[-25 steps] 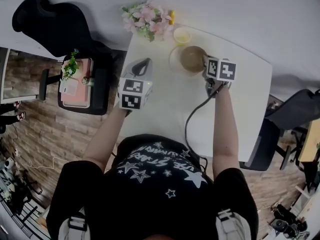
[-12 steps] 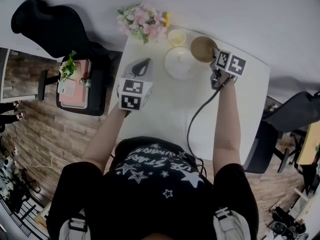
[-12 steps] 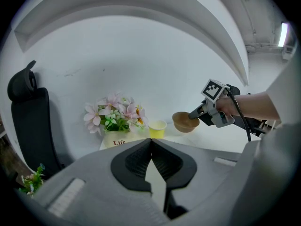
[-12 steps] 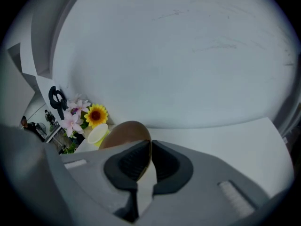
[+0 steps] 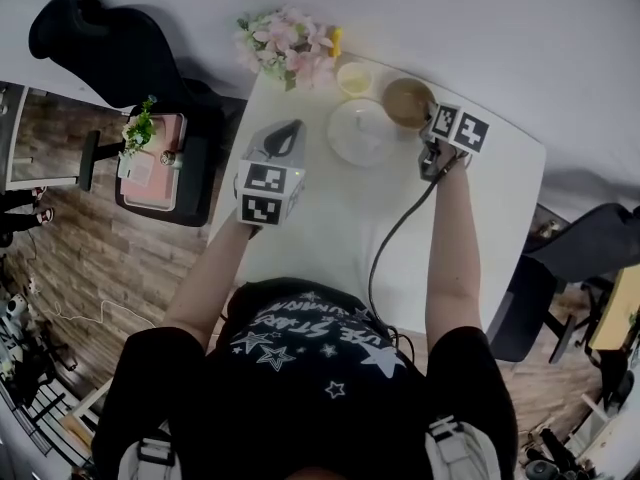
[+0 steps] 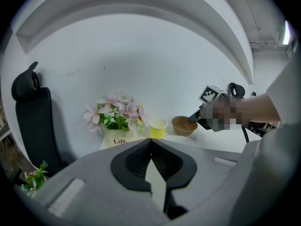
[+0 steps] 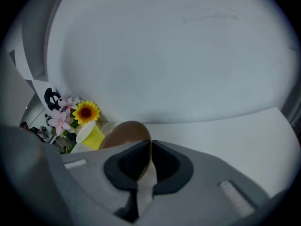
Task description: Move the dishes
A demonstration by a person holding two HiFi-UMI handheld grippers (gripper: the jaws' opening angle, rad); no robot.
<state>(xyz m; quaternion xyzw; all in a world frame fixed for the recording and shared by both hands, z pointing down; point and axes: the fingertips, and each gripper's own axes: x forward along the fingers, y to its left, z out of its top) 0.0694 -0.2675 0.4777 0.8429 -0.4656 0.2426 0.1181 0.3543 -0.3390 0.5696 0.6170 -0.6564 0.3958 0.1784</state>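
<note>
Dishes mid-move at the far end of a white table (image 5: 470,218), as seen from above. At far left, off the table, a black chair (image 5: 100,43); at the table's far left corner, a pot of pink flowers (image 5: 285,43). Nearer, over the table's left side, the left gripper (image 6: 150,142), jaws pressed together on nothing, well apart from every dish. Next along, a yellow cup (image 5: 355,76) just beside the flowers, and nearer than it a white plate (image 5: 360,133), bare and flat on the table. Just right of cup and plate, a brown bowl (image 5: 405,100), near rim pinched between the narrow jaws of the right gripper (image 7: 149,147), tilted in that gripper's own view. Unclear whether resting on the tabletop or held just above it. Judged the step in hand: carrying the bowl to a spot beside the plate, with cup and plate not yet gripped. Next move, by the look of things: level the bowl, set it down on bare table clear of plate and cup, then ease the jaws apart without dragging the rim. Spare left gripper free for plate or cup.
</note>
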